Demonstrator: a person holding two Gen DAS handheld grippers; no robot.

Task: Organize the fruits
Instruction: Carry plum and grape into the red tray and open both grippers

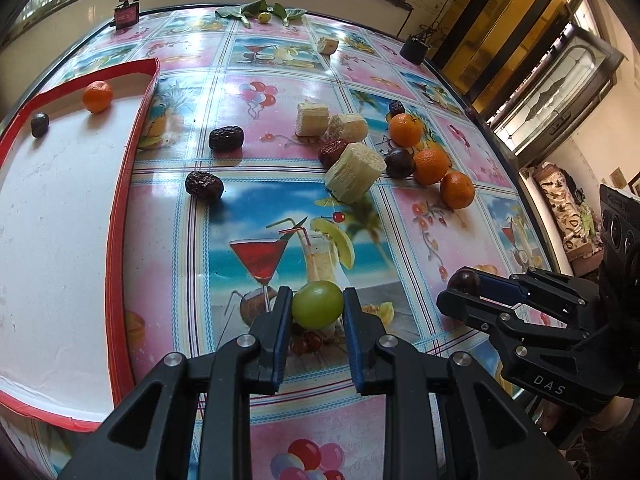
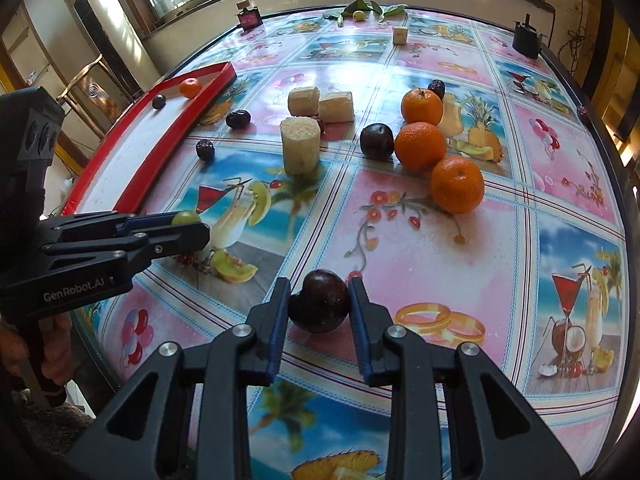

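Your left gripper (image 1: pixel 317 312) was clamped on a green grape (image 1: pixel 317 310), held just above the tablecloth (image 1: pixel 420 216) beside the red-rimmed tray (image 1: pixel 120 208). That tray held 1 small orange (image 1: pixel 97 96) and 1 dark fruit (image 1: pixel 39 124), well apart. Moving right, 2 dried dates (image 1: pixel 226 138) lay near the tray's rim, then 3 pale cut sugarcane pieces (image 2: pixel 301 150) stood close together, next to a dark plum (image 2: pixel 376 141) touching a row of 3 oranges (image 2: pixel 420 145). Your right gripper (image 2: pixel 319 307) was closed around another dark plum (image 2: pixel 319 306) near the table's front edge.
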